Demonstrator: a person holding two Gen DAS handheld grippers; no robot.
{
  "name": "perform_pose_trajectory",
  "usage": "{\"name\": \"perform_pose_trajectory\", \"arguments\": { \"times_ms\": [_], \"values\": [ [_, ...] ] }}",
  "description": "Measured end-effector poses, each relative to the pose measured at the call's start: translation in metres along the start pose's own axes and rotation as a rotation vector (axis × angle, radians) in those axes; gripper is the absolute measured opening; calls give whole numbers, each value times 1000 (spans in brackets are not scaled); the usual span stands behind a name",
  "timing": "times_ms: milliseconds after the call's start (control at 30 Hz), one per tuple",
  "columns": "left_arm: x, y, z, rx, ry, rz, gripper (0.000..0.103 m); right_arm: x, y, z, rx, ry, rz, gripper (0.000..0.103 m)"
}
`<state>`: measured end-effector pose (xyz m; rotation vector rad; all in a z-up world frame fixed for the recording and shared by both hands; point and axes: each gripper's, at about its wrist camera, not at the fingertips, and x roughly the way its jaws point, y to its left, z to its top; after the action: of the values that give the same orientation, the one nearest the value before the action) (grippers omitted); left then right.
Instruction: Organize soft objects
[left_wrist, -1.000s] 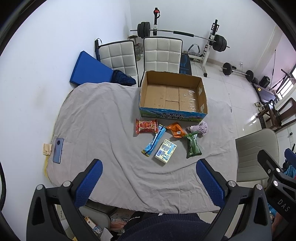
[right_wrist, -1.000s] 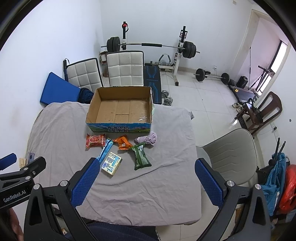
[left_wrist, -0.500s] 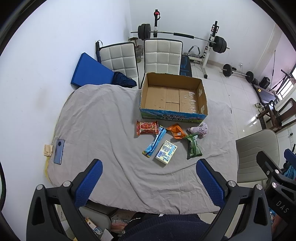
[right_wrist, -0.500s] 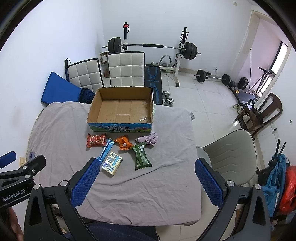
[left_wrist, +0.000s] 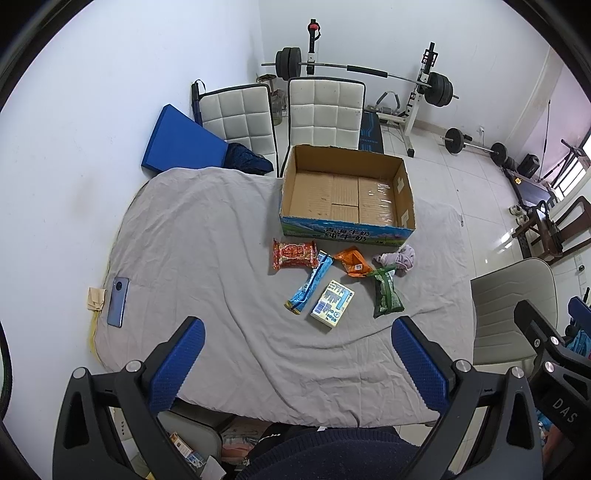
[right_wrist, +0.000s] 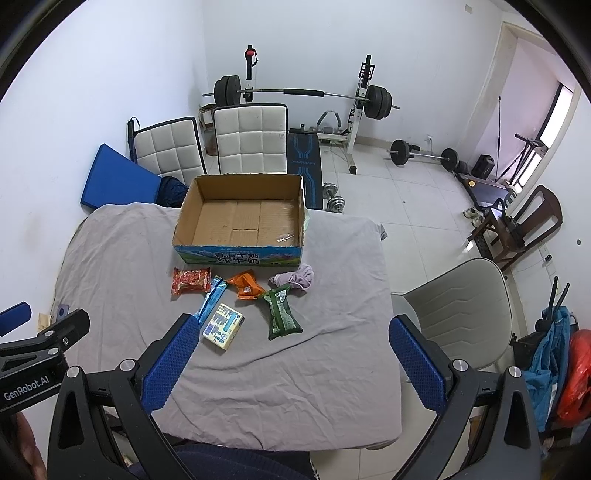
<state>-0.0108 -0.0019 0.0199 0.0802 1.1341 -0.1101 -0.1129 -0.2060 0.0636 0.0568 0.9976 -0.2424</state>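
Both grippers are hovering above the near edge of the worktop (left_wrist: 207, 236), which is lying under a wrinkled grey cloth. The left gripper (left_wrist: 295, 360) is holding its blue pads wide apart with nothing between them, and the right gripper (right_wrist: 293, 356) is doing the same.

An open cardboard box (left_wrist: 347, 192) is sitting at the far side of the worktop. Just in front of it the soft things are lying in a loose cluster: a red snack packet (left_wrist: 294, 253), a long blue packet (left_wrist: 309, 282) touching it, an orange packet (left_wrist: 352, 261), a green packet (left_wrist: 386, 292), a pale tissue pack (left_wrist: 332, 308) and a crumpled purple cloth (left_wrist: 399, 258) just beside the box's right corner.

A phone (left_wrist: 118, 297) is lying well apart near the left edge of the worktop. Two white padded chairs (left_wrist: 325, 110) are standing behind the box.
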Motion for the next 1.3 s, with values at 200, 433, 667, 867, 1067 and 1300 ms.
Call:
{"name": "perform_pose_trajectory", "arguments": {
  "times_ms": [200, 433, 667, 867, 1067, 1300],
  "values": [
    [0, 0, -1, 1, -1, 0, 103, 0, 3, -3, 1, -3, -3, 103],
    [0, 0, 0, -3, -1, 1, 103, 1, 2, -2, 0, -1, 1, 103],
    [7, 2, 1, 6, -6, 2, 103, 6, 2, 0, 10, 3, 8, 103],
    [58, 5, 23, 1, 0, 6, 103, 67, -7, -1, 62, 108, 29, 103],
    [161, -3, 42, 53, 101, 11, 103, 180, -16, -6, 82, 262, 35, 103],
    [295, -34, 18, 153, 330, -36, 103, 329, -9, -24, 53, 434, 69, 103]
  ]
}}
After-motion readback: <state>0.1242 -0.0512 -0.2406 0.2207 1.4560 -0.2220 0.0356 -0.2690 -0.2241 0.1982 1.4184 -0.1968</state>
